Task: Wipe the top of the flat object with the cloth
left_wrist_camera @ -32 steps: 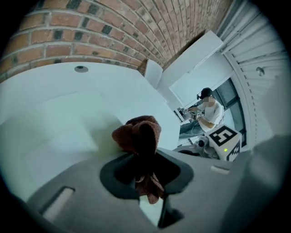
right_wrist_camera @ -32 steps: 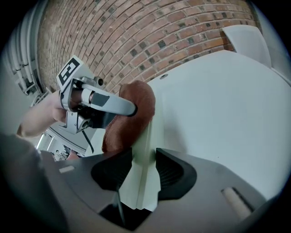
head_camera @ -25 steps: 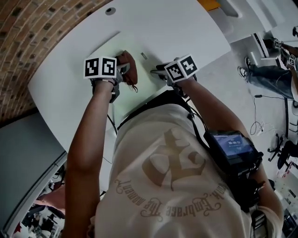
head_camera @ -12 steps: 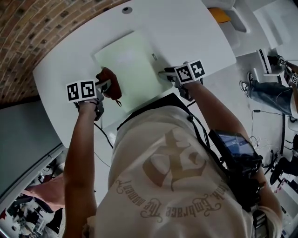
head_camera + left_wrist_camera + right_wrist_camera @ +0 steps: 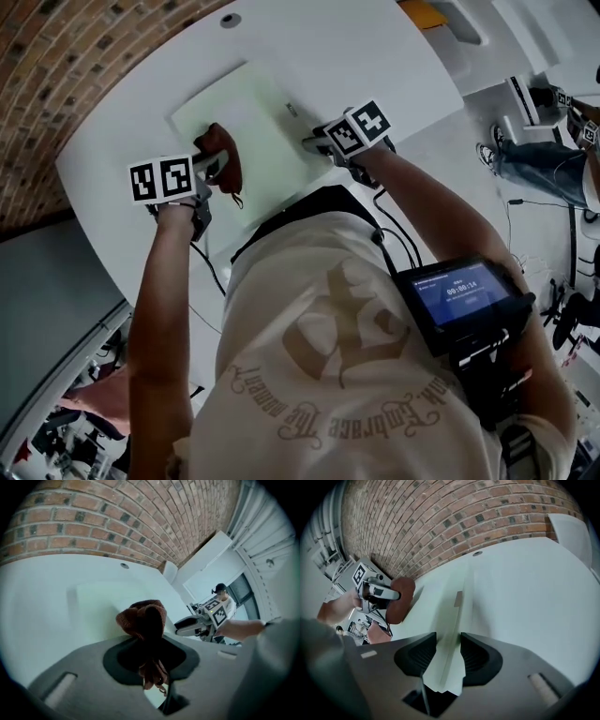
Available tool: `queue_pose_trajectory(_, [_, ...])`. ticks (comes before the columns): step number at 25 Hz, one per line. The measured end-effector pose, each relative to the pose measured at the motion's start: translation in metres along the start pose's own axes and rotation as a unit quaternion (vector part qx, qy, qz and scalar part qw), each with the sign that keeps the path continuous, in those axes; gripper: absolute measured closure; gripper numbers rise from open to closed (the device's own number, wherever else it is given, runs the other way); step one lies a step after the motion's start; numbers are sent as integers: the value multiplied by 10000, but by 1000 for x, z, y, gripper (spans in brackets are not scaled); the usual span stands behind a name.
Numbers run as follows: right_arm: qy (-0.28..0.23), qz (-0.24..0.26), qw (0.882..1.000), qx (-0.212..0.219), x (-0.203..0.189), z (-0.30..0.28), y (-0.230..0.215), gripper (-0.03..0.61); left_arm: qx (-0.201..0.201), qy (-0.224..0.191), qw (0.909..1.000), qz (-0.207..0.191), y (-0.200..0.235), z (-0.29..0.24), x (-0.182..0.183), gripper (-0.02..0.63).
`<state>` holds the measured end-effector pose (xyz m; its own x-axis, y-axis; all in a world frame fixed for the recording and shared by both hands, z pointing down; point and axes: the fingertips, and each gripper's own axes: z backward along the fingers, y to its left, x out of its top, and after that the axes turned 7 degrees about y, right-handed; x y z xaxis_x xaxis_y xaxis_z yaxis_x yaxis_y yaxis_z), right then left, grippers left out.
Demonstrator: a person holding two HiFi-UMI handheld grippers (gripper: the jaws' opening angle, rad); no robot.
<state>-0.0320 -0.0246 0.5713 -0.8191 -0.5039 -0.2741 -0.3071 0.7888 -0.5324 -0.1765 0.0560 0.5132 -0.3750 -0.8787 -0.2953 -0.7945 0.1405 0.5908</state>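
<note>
Closest in, the left gripper (image 5: 212, 169) has its fingers shut tight on the brown cloth (image 5: 223, 156), which bunches out ahead of them with a loose tail hanging below. Across from it, the right gripper (image 5: 448, 651) pins the near right edge of the flat object (image 5: 255, 117). Its fingers have just been closing, and that pale green edge sits right between them, gripped on both sides. So this is the wiping step, one hand steadying and the other working! The cloth sits over the near left part of the flat object, though I can't quite call whether it is pressing down or riding just above the surface. Beyond it, most of the green top lies open and uncovered, flat on the white bench (image 5: 366, 56), which runs out towards the brick wall (image 5: 56, 56). Next, as I read it, the cloth has to go down flat and sweep away across that far stretch, with enough pressure to wipe but not enough to drag the flat object out of the right-hand hold.
</note>
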Motion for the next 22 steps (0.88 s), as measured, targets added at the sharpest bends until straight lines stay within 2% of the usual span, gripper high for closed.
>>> queue_pose_trajectory(5, [150,-88,9998,-4,-1,1,-6,408,-583,245,9969,-476,-68,-45,35,535])
queue_pose_trajectory(10, [32,-229,9996,160,4,3,3,425,-705,608,9916,-898,-102,-89,52,535])
queue_pose_trajectory(13, [-12,-412,9988,280,-9,8,-2,422,-765,909,9874,-1046,-118,-122,53,535])
queue_pose_trajectory(17, [41,-551,9981,258,-26,1,-15,418,-650,1255,9826,-1204,-118,-155,48,535])
queue_pose_trajectory(22, [117,-486,9985,203,-31,-1,-18,414,-529,1300,9832,-1164,-106,-164,45,535])
